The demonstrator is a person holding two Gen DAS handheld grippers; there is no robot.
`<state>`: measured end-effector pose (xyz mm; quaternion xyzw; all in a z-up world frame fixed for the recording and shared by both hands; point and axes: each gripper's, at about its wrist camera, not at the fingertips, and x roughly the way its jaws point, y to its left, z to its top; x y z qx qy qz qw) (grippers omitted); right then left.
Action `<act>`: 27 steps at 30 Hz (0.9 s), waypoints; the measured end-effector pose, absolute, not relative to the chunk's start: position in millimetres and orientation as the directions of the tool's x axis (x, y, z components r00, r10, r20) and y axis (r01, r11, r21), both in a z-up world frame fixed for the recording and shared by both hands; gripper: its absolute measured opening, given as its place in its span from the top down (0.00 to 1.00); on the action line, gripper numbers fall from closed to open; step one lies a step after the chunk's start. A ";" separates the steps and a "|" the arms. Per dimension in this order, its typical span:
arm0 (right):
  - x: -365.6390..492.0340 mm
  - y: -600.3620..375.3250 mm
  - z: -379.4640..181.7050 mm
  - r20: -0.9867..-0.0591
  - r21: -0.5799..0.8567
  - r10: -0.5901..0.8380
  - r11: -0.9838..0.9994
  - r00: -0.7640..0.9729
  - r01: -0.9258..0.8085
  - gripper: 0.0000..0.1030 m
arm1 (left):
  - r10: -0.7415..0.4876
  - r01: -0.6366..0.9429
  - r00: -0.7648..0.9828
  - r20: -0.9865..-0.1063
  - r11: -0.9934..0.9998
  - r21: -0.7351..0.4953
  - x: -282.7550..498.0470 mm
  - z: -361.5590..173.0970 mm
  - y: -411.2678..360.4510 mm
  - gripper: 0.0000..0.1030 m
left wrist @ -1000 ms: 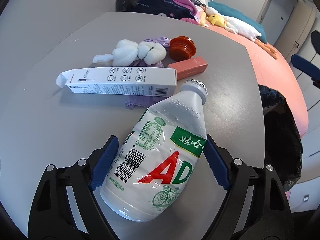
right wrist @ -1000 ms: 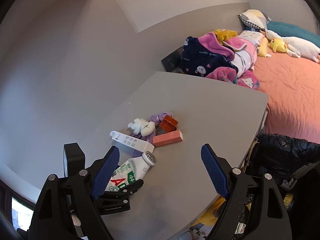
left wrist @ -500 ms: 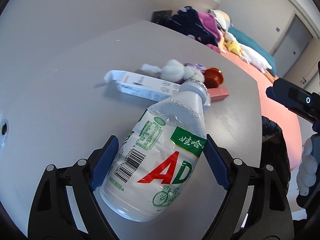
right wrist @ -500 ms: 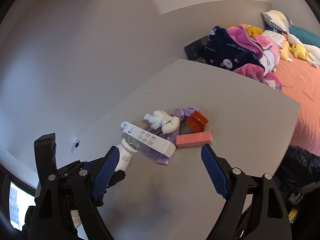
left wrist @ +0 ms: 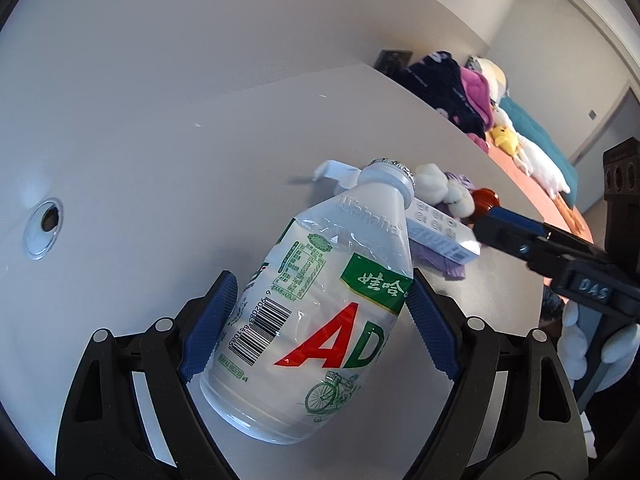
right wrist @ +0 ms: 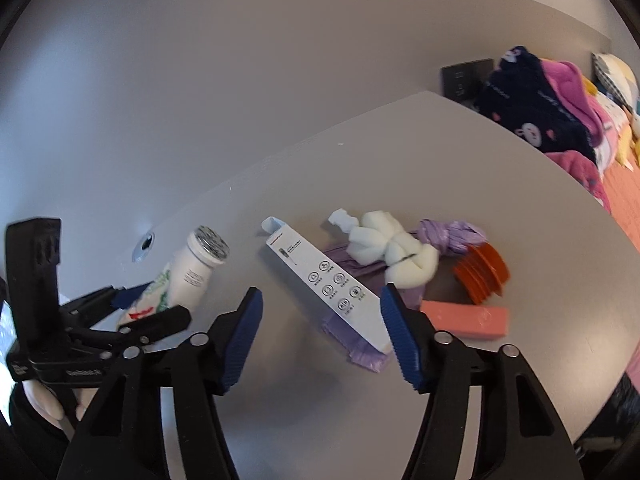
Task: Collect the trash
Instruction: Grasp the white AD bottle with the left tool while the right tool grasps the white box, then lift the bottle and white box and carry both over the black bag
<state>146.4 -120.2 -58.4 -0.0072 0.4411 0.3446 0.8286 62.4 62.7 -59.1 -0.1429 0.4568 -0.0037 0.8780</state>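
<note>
My left gripper is shut on a clear plastic bottle with a green and red label, held above the grey table. The bottle also shows in the right wrist view, at the left. My right gripper is open and empty, close above a long white box on the table. Beside the box lie a white foam piece, a purple plastic bag, an orange ribbed lid and a pink box.
A cable hole sits in the table near the wall. A pile of blankets and plush toys lies on the pink bed at the far right. The table edge curves at the right.
My left gripper has lifted and pulled the bottle back from the pile. My right gripper has moved down to the white box and its jaws have narrowed.
</note>
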 end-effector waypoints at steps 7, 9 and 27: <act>157.8 -92.5 -77.1 -0.781 0.196 0.511 0.747 0.360 -0.635 0.46 | -0.117 -0.159 0.581 -0.805 0.954 -0.254 59.2 -58.5 76.0 0.20; 161.0 -86.6 -83.9 -0.796 0.170 0.491 0.743 0.354 -0.648 0.49 | -0.116 -0.165 0.581 -0.806 0.952 -0.256 59.4 -59.0 77.5 0.20; 154.8 -68.7 -103.0 -0.817 0.098 0.457 0.712 0.353 -0.695 0.69 | -0.110 -0.214 0.593 -0.798 0.933 -0.288 64.1 -63.2 82.4 0.20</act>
